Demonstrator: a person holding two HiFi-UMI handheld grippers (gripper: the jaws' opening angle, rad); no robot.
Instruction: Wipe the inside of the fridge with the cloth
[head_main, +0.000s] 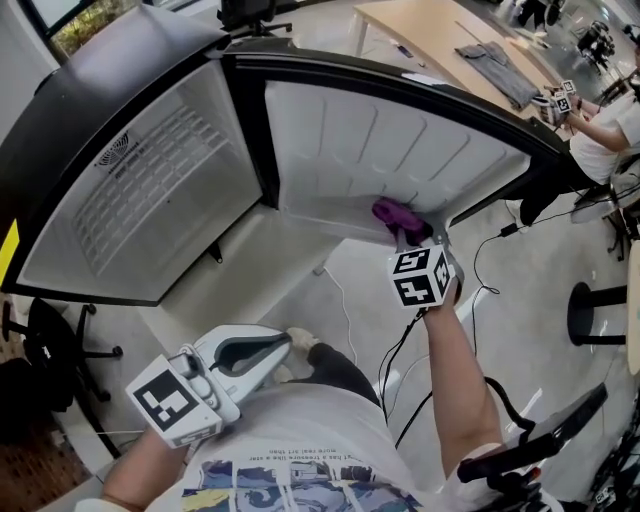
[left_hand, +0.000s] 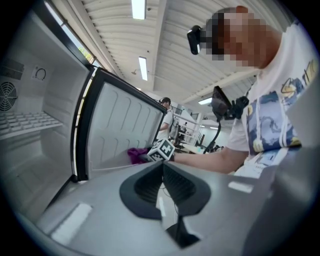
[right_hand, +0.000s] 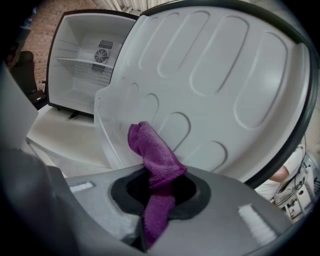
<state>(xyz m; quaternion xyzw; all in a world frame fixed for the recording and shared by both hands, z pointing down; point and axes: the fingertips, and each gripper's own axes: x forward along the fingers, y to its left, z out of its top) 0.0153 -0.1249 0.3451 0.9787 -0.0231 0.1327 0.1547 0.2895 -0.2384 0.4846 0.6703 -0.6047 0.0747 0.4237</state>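
Observation:
A small black fridge stands open, its white cavity on the left and its white ribbed door liner swung out to the right. My right gripper is shut on a purple cloth, held against the lower edge of the door liner. In the right gripper view the purple cloth sticks up from between the jaws in front of the door liner. My left gripper is held low near the person's waist, away from the fridge, shut with nothing in it. The left gripper view shows its pads meeting.
A wire shelf and a fan vent sit inside the cavity. Cables trail over the floor below the door. A wooden table with a grey garment stands behind, and another person holds grippers at the right edge.

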